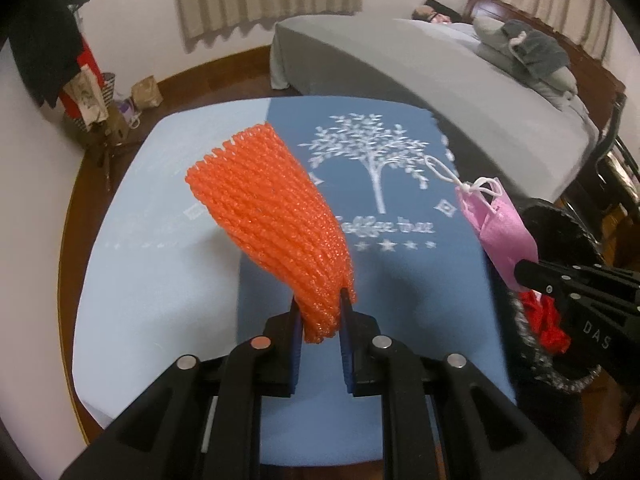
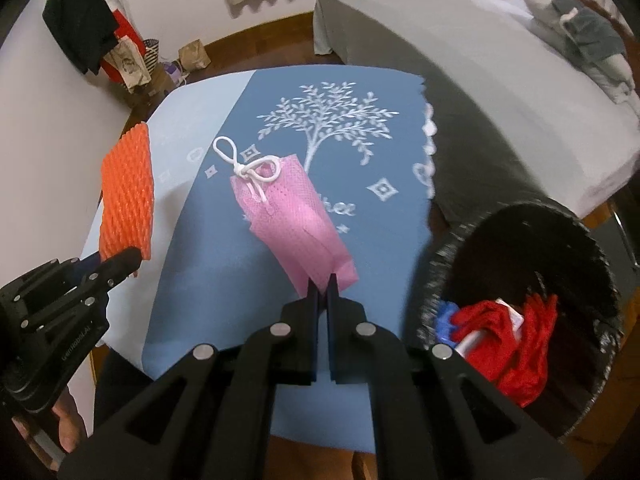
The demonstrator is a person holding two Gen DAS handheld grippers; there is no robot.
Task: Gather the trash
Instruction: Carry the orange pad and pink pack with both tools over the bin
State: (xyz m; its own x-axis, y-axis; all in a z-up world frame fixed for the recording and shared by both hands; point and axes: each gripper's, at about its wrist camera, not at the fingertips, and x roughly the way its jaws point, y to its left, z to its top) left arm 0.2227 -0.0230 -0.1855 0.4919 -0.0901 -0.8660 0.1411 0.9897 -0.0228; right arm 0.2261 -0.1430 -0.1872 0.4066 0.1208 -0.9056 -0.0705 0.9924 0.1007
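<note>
My left gripper (image 1: pixel 320 304) is shut on an orange foam net sleeve (image 1: pixel 272 220) and holds it up above the blue tablecloth (image 1: pixel 400 280). The sleeve also shows in the right wrist view (image 2: pixel 128 196), with the left gripper (image 2: pixel 120 264) below it. My right gripper (image 2: pixel 323 280) is shut on a pink mesh pouch (image 2: pixel 296 220) with a white drawstring (image 2: pixel 240 160), held above the cloth. The pouch also shows in the left wrist view (image 1: pixel 500 232). A black bin (image 2: pixel 592 240) at the right holds red netting (image 2: pixel 512 340) and other scraps.
The table carries a blue cloth with a white tree print (image 2: pixel 320 120) over a pale sheet (image 1: pixel 140 240). A bed (image 1: pixel 440 60) with a person lying on it stands behind. Bags (image 1: pixel 88 96) sit by the left wall.
</note>
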